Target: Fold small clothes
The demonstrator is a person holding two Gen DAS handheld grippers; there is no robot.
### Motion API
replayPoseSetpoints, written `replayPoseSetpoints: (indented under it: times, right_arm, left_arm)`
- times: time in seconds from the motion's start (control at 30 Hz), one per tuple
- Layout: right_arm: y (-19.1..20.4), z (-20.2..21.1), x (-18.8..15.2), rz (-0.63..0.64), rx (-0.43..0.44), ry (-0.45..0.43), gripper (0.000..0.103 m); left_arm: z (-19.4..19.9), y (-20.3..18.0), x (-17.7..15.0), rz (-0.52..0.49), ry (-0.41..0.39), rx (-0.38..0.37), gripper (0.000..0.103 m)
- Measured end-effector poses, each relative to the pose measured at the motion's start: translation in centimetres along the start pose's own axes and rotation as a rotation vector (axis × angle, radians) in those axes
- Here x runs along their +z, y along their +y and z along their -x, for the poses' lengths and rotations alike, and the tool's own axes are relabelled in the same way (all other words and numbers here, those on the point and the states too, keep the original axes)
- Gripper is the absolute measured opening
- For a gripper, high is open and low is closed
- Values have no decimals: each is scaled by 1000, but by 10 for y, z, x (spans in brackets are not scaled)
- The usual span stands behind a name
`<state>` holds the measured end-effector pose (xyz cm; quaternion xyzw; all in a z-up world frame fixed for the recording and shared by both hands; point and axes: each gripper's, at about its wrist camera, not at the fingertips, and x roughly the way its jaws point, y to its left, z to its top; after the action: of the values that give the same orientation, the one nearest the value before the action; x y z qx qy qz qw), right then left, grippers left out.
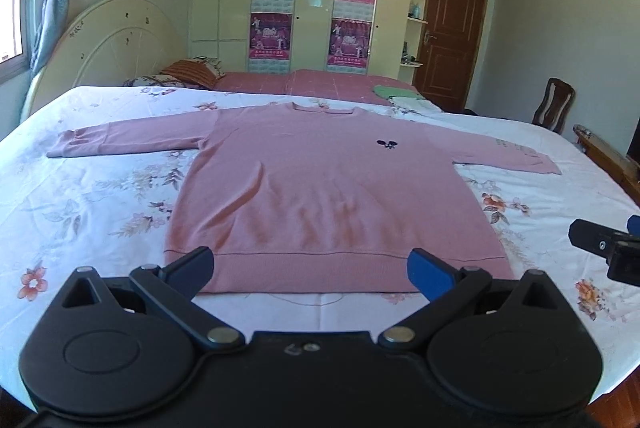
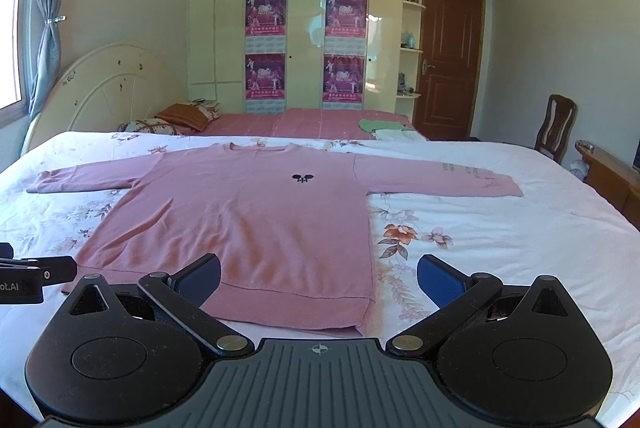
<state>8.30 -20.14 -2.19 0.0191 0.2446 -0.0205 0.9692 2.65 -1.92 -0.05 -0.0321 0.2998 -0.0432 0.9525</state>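
A pink long-sleeved sweater (image 1: 320, 196) lies flat, front up, on the floral bed sheet (image 1: 100, 208), both sleeves spread out sideways and the hem nearest me. It also shows in the right wrist view (image 2: 248, 224). My left gripper (image 1: 312, 268) is open and empty, hovering just above the hem's middle. My right gripper (image 2: 320, 278) is open and empty, above the hem's right corner. The right gripper's tip shows at the right edge of the left wrist view (image 1: 604, 244).
A pink bedspread (image 1: 320, 82) lies beyond the sheet, with pillows (image 1: 188, 72) at the left and a green and white pile of clothes (image 1: 396, 94) at the right. A headboard, wardrobe, door and wooden chair (image 1: 554, 106) stand behind the bed.
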Motion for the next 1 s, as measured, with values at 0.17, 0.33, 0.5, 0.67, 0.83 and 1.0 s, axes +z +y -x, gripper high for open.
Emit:
replayPoseSetpoints:
  times: [0.17, 0.33, 0.5, 0.67, 0.83, 1.0]
  right_arm:
    - [-27, -7, 5, -29, -69, -4, 103]
    - [-55, -18, 14, -61, -130, 6, 103]
    - [-78, -41, 23, -95, -138, 55, 103]
    - [-95, -61, 34, -134, -168, 41, 103]
    - [-113, -85, 47, -128, -191, 21, 96]
    - [-143, -125, 62, -171, -212, 42, 61]
  left_arm:
    - [-21, -10, 11, 35, 3, -109, 103]
    - [-53, -21, 25, 16, 28, -125, 100]
    - [-81, -32, 35, -18, 15, -78, 90]
    - [-111, -34, 45, -47, 7, 0, 77]
    - [-139, -27, 64, -51, -13, 28, 78]
    - [-164, -18, 88, -47, -27, 20, 98]
